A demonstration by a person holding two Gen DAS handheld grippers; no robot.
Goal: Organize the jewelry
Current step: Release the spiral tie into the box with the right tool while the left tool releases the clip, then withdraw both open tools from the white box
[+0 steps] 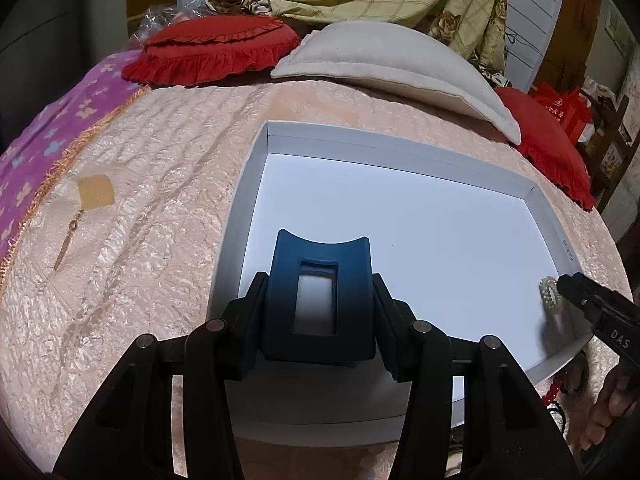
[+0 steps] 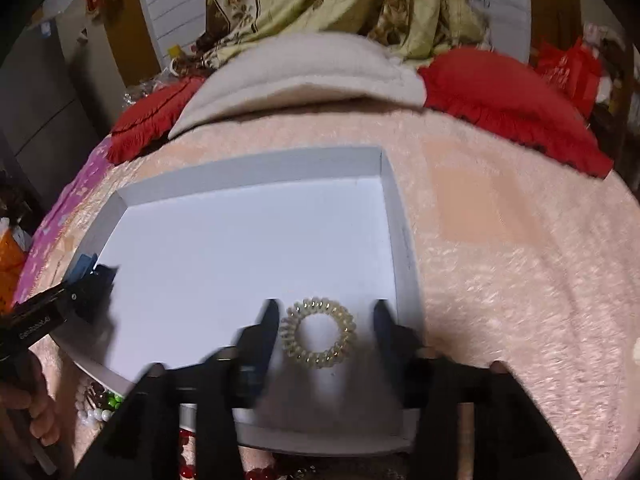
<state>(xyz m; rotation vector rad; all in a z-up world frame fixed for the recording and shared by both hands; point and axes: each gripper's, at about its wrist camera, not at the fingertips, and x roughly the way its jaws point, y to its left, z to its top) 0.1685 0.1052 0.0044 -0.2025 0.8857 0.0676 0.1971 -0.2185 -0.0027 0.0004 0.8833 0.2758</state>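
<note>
Left gripper (image 1: 320, 300): jaws closed onto a dark blue, curved plastic block with a rectangular window (image 1: 320, 288), held over the near-left part of the tray.

Right gripper (image 2: 326, 328): jaws spread wide, holding nothing; one finger stands on either side of the coil ring, clear of it.

Task item: translucent pale-gold spiral coil ring, a hair-tie or bracelet type (image 2: 319, 332), lies flat on the tray floor between the right gripper's fingers, near the tray's right wall.

Receptacle: shallow white cardboard tray with low grey-white walls (image 2: 248, 164), resting on the peach quilted bedspread (image 2: 500, 280).

Handling, coil ring: judged light, springy and smooth; likely to squash and slip or pop out under a hard pinch.

Grip point, coil ring: best taken across one side of the loop, or across the full ring with gentle closure.

Handling, blue block: judged rigid and light; seated squarely between the left fingers.

Other jewelry: gold pendant chain with a tan card (image 1: 72, 236) lies left of the left gripper, on the bedspread; red, white and green beads (image 2: 100, 404) lie below the tray's near edge.

View quality: right wrist view is motion-blurred, so finger clearance from the ring is probable, not certain.
</note>
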